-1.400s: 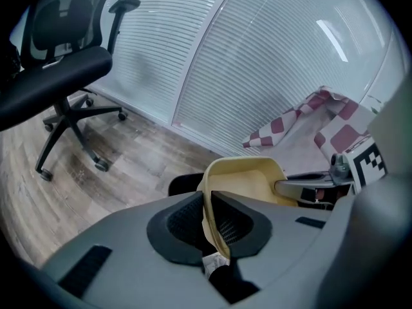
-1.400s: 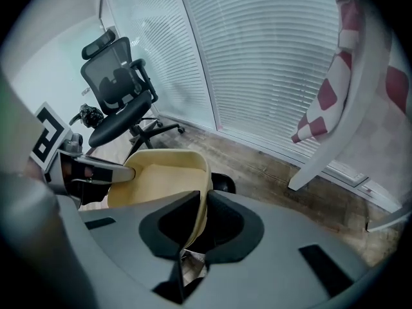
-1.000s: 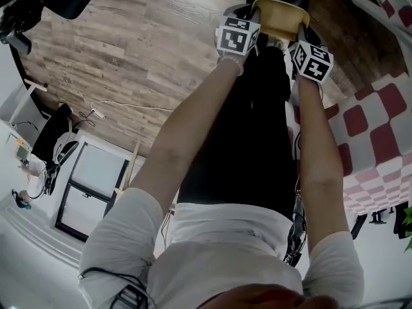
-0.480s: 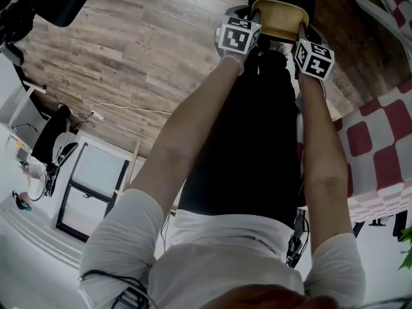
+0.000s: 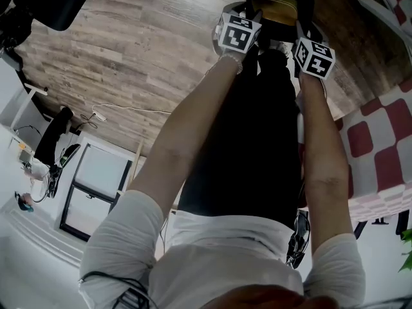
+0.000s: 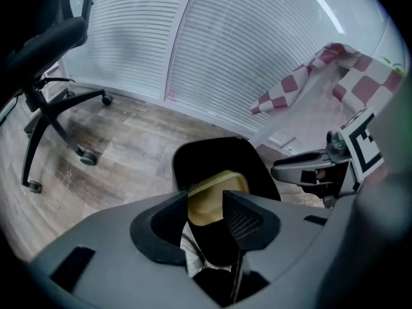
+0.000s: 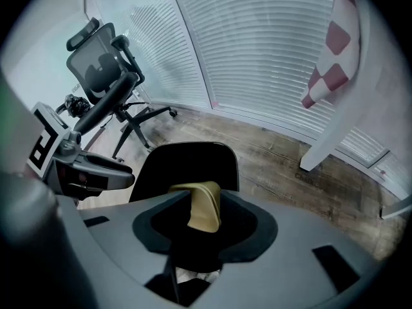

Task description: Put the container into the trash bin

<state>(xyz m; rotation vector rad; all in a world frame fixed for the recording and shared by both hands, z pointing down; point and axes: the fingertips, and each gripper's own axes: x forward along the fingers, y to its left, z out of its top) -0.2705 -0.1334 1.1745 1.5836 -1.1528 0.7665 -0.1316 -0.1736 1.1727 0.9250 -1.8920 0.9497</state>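
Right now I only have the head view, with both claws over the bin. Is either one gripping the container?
Observer: Left gripper view: the left claw has its jaws opening, pads clear of the tan container, which shows in the gap against the trash bin and its black inside.
Operator: Right one?
Observer: Right gripper view: the right claw has its jaws opening too; no pad presses on the container's edge.
Operator: What's past the bin?
Observer: White blinds along the wall behind it.
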